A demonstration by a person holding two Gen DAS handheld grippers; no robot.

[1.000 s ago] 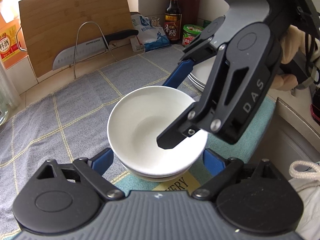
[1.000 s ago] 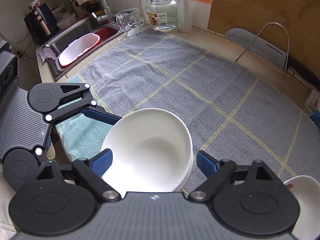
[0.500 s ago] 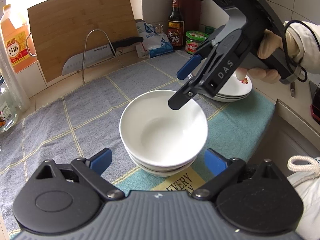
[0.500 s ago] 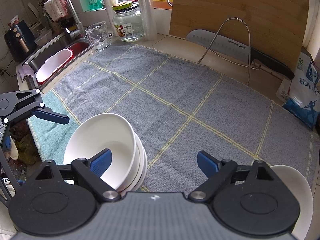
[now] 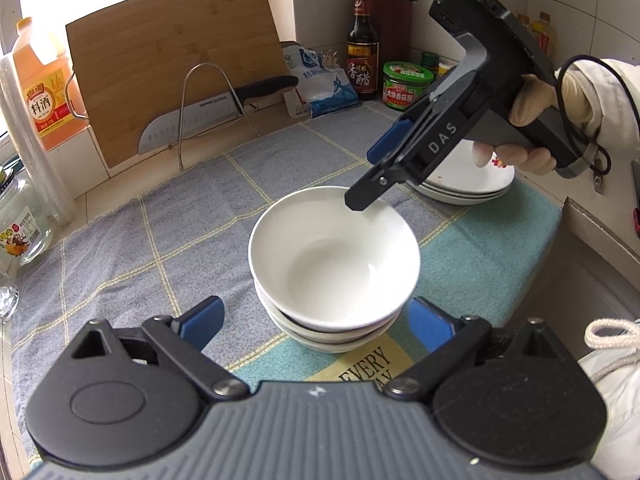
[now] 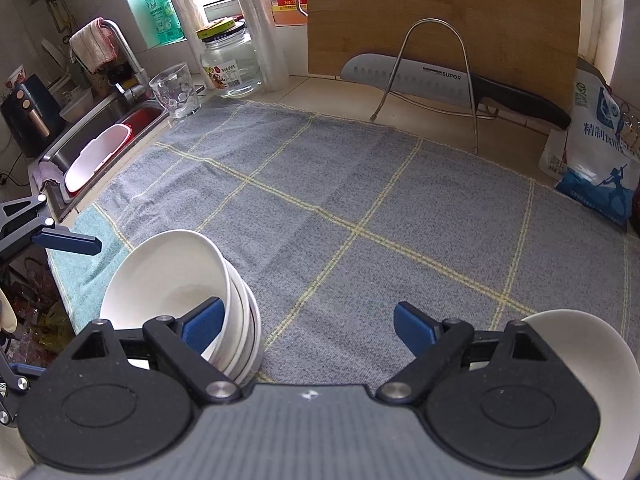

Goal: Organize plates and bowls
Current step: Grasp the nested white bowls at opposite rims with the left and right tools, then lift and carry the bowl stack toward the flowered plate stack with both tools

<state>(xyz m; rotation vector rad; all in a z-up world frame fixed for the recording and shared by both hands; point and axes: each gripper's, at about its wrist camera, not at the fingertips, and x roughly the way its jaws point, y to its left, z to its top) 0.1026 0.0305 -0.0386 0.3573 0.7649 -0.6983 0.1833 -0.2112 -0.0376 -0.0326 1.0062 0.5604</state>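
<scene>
Three stacked bowls (image 5: pixel 334 264) between open left claw (image 5: pixel 316 320) pads

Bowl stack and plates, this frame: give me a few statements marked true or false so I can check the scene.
1. The bowl stack sits between the open fingers of the left gripper. True.
2. The right gripper is clamped on a bowl. False: it is open, with only the grey cloth between its fingers.
3. A pile of plates lies beyond the bowls. True.
4. The knife lies flat on the cloth. False: it rests in the wire rack against the cutting board.
</scene>
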